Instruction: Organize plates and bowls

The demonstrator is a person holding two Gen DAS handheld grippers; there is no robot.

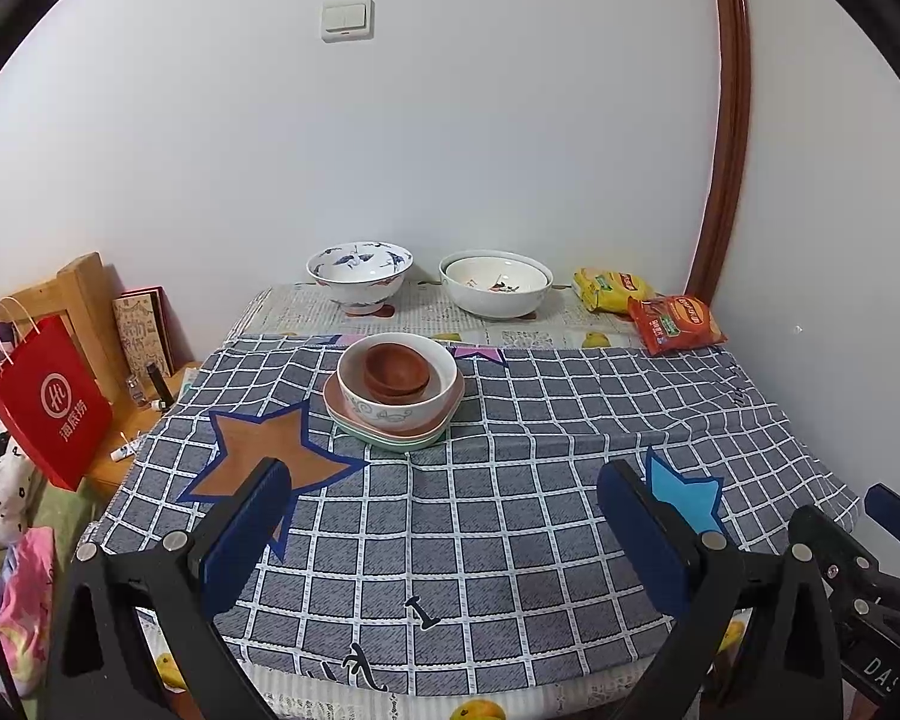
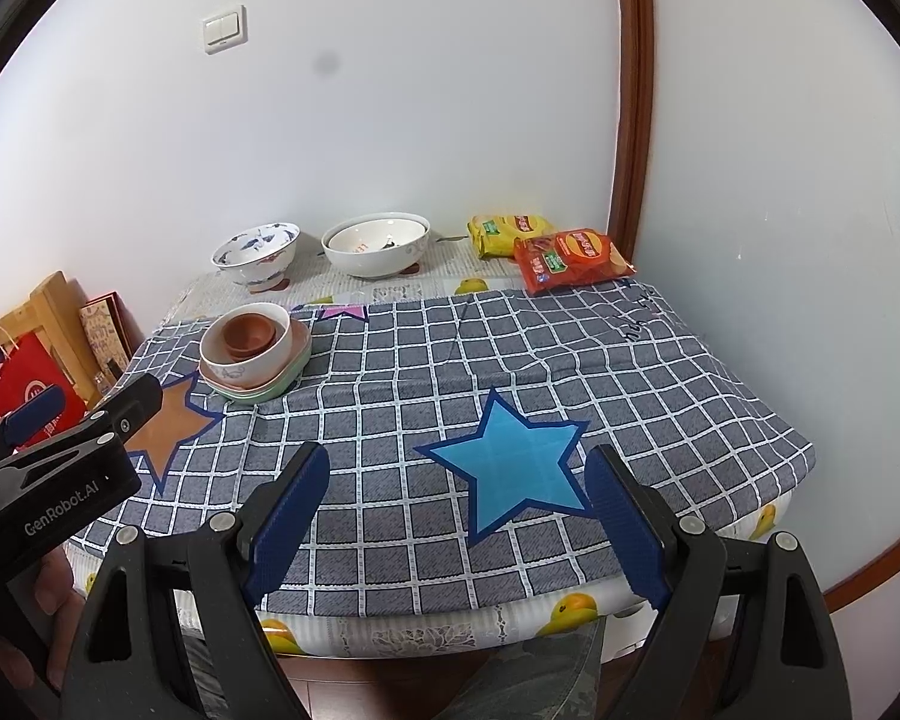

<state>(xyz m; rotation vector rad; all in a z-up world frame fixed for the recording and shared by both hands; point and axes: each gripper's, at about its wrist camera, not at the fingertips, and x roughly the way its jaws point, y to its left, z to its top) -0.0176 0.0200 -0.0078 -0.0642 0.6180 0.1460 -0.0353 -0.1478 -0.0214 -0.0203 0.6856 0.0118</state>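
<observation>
A small brown bowl (image 1: 395,369) sits inside a white bowl (image 1: 397,399), which rests on a pink plate over a green plate (image 1: 390,439) on the checked cloth. The stack also shows in the right wrist view (image 2: 252,354). A blue-patterned bowl (image 1: 359,275) and a large white bowl (image 1: 495,283) stand at the table's far edge. My left gripper (image 1: 444,483) is open and empty, above the near cloth, well short of the stack. My right gripper (image 2: 457,474) is open and empty over the blue star (image 2: 507,468).
Yellow (image 1: 609,289) and red (image 1: 675,324) snack bags lie at the far right. An orange star (image 1: 264,450) marks the cloth left of the stack. A red paper bag (image 1: 48,405) and a side shelf stand left of the table. The wall is close behind.
</observation>
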